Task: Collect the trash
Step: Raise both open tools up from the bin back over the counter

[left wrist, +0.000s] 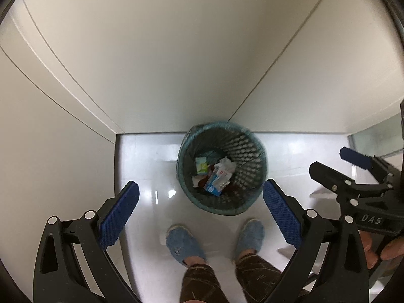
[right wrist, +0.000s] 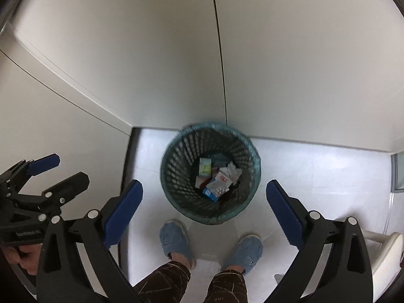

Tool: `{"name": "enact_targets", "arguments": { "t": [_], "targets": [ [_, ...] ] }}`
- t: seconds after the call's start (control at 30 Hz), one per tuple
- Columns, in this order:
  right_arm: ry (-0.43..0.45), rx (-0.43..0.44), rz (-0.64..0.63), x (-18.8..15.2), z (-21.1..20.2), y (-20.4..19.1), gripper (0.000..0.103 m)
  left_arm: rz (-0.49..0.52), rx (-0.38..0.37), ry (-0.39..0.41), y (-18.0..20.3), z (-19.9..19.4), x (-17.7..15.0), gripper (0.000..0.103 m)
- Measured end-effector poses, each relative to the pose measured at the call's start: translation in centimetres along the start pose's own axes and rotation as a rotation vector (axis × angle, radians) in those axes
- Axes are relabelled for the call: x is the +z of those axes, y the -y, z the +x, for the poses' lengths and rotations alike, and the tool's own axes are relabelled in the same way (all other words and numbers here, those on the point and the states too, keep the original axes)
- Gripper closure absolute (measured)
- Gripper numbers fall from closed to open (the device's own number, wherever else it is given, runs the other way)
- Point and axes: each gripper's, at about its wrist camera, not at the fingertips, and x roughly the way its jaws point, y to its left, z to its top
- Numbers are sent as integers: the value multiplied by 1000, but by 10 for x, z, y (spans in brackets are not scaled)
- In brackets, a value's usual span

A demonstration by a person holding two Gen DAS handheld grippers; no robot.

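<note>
A dark mesh waste bin (left wrist: 250,156) with a blue-green liner stands on the white floor against the wall; it also shows in the right wrist view (right wrist: 176,176). Inside lie trash pieces: a blue and white carton (left wrist: 214,183), a green and white packet (left wrist: 201,164) and crumpled white paper (left wrist: 227,164); the carton (right wrist: 214,189) shows in the right wrist view too. My left gripper (left wrist: 200,212) is open and empty, high above the bin. My right gripper (right wrist: 204,210) is open and empty, also high above it. Each gripper shows in the other's view: the right (left wrist: 335,160), the left (right wrist: 65,168).
The person's feet in blue slippers (left wrist: 183,242) stand just in front of the bin. White cabinet panels (left wrist: 176,50) rise behind and to the left. A white chair edge (right wrist: 386,247) is at the lower right, and a glass panel (left wrist: 373,139) at the right.
</note>
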Motion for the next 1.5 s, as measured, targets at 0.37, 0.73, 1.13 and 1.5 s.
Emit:
{"name": "enact_targets", "arguments": {
  "t": [0.37,0.73,1.13,1.5],
  "targets": [
    [135,-62,56,56,-152,-18,9,-55,-32,109,-4,-160,70,6],
    [317,-108,72,113,-288,-32,9,35,-37,246,3,-278,127,6],
    [449,-159,110,199,-373,-9,9,135,-34,364,32,-350,211,6],
    [439,-153,83,321,-338,60,9,88,-21,377,65,-324,328,6]
  ]
}}
